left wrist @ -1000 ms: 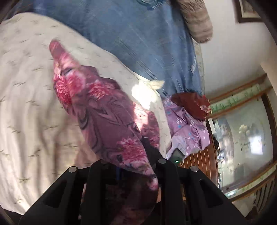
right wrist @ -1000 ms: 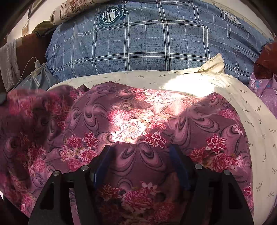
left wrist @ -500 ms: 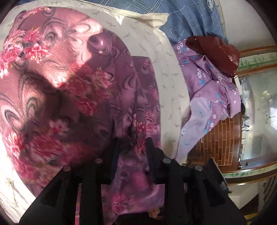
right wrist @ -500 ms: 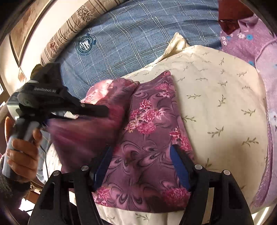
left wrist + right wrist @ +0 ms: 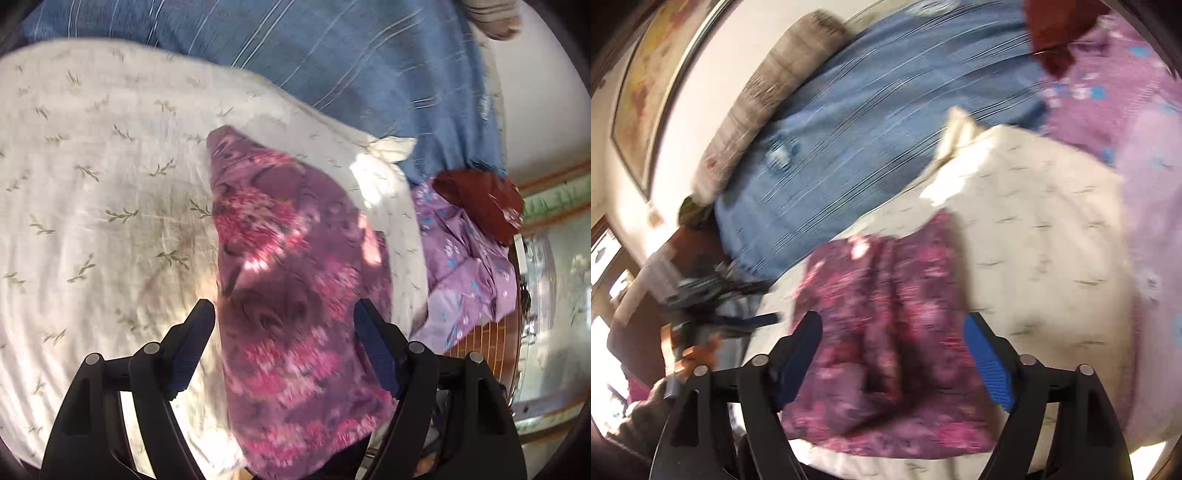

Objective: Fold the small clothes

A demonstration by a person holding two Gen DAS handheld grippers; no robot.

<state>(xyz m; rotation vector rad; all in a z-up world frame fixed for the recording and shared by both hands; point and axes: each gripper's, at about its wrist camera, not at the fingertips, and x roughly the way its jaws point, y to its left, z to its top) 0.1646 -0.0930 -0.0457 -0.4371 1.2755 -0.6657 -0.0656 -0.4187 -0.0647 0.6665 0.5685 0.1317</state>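
A purple garment with pink flowers (image 5: 280, 240) lies folded into a narrow strip on the cream leaf-print sheet (image 5: 92, 184). My left gripper (image 5: 284, 328) hovers over its near end. Its jaws are opening, and the cloth shows between the fingers without either pad pressing on it. In the right wrist view the same garment (image 5: 886, 295) lies with a lengthwise fold. My right gripper (image 5: 892, 343) hangs above it, jaws opening and holding nothing. The left gripper (image 5: 753, 301) shows blurred at the left edge of the sheet, held by a hand (image 5: 701, 354).
A blue plaid quilt (image 5: 332, 55) and a striped pillow (image 5: 768, 96) lie beyond the sheet. A lilac flowered garment (image 5: 465, 266) and a dark red one (image 5: 480, 199) sit at the right. A wooden bed end with a mirror (image 5: 554, 295) stands past them.
My left gripper has let go of the garment, opened wide and drawn back. The garment now lies folded narrow. My right gripper has spread wider and its view has rolled and pulled away.
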